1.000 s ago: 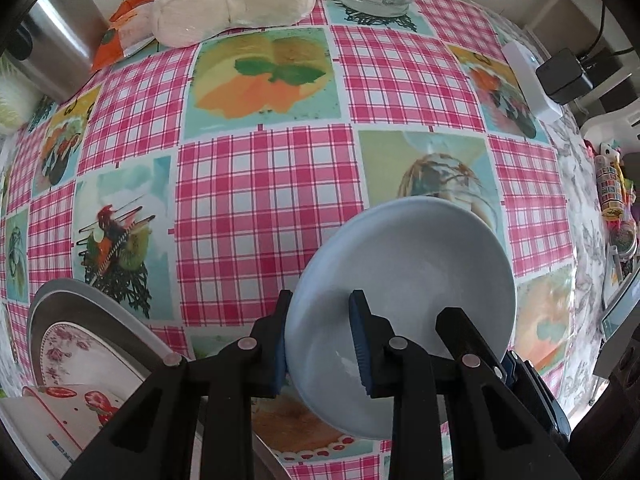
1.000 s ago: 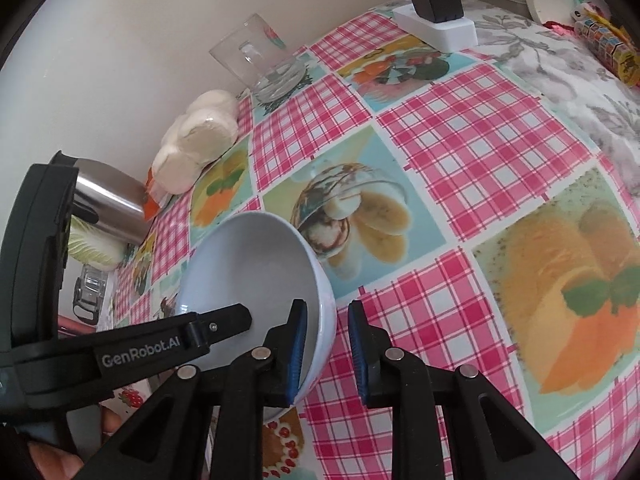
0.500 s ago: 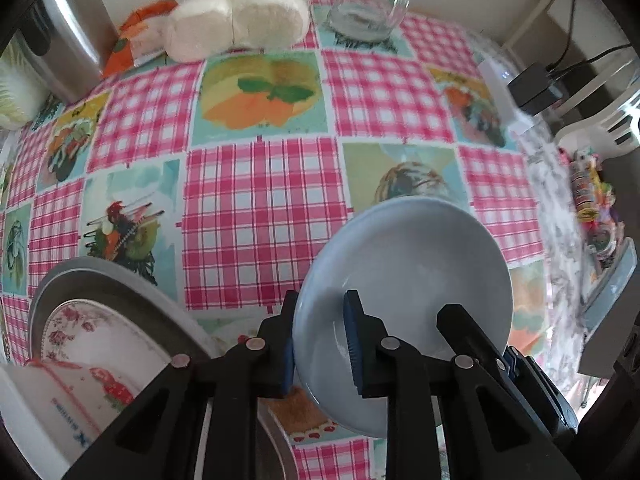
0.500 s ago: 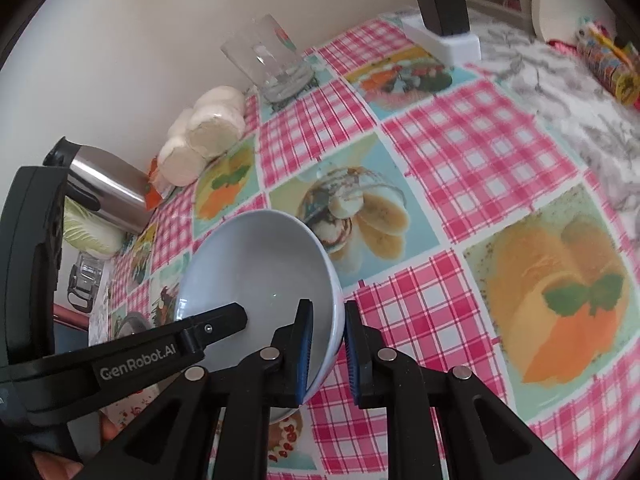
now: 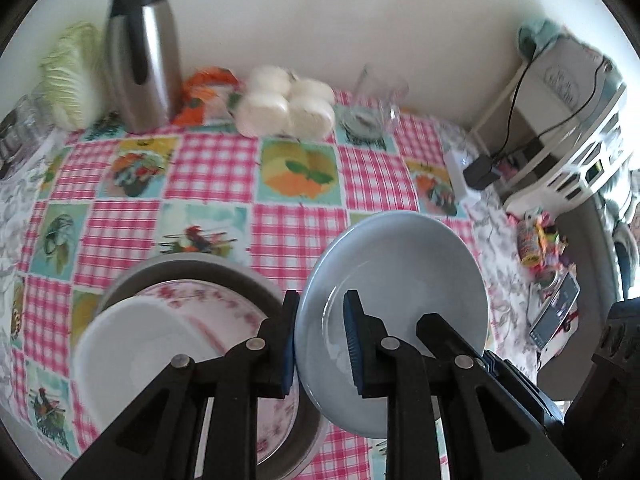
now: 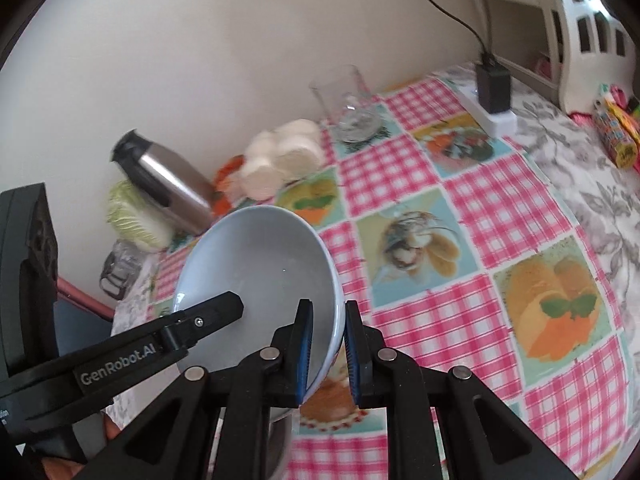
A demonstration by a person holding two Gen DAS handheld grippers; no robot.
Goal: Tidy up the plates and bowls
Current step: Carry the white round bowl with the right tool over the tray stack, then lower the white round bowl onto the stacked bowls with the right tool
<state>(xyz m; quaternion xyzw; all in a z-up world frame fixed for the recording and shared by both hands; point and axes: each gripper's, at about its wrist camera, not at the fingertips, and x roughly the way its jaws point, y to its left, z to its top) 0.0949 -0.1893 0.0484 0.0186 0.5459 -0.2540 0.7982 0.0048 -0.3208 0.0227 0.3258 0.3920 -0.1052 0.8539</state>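
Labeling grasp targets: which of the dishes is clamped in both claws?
The plain pale blue bowl: left claw and right claw each pinch its rim. The white bowl and floral plate sit ungripped in the metal basin.

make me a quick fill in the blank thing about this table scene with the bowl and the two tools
1. Both the left tool and the right tool are shut on the rim of the pale ____ bowl.
2. The steel jug stands at the back beside a leafy ____.
3. The flowered plate lies inside a round ____ tray.
4. The tablecloth has pink and white ____ squares.

Missing words: blue; cabbage; metal; checked
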